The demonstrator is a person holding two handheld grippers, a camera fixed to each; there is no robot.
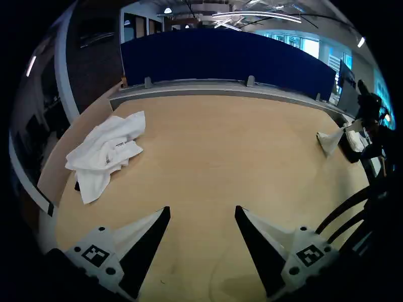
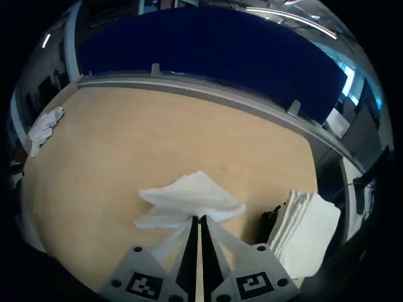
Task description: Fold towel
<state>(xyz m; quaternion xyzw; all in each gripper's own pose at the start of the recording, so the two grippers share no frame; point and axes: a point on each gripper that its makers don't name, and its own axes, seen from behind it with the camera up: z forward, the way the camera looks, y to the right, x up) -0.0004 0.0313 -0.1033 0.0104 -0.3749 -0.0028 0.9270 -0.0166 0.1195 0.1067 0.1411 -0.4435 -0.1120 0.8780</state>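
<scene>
A folded white towel (image 2: 191, 201) lies on the light wooden table (image 2: 151, 141) right in front of my right gripper (image 2: 199, 217), whose fingers are shut together on the towel's near edge. The left gripper view shows this same towel (image 1: 330, 141) far off at the right as a small white peak. My left gripper (image 1: 201, 208) hovers open over bare table with nothing between its fingers. A crumpled white towel (image 1: 106, 153) lies at the table's left side, ahead and to the left of my left gripper, and appears small at the far left (image 2: 44, 128) in the right gripper view.
A stack of folded white towels (image 2: 307, 236) sits at the table's right edge beside my right gripper. A dark blue partition (image 1: 221, 55) with a grey rail closes the far side of the table. Black chair backs (image 1: 357, 211) stand at the right.
</scene>
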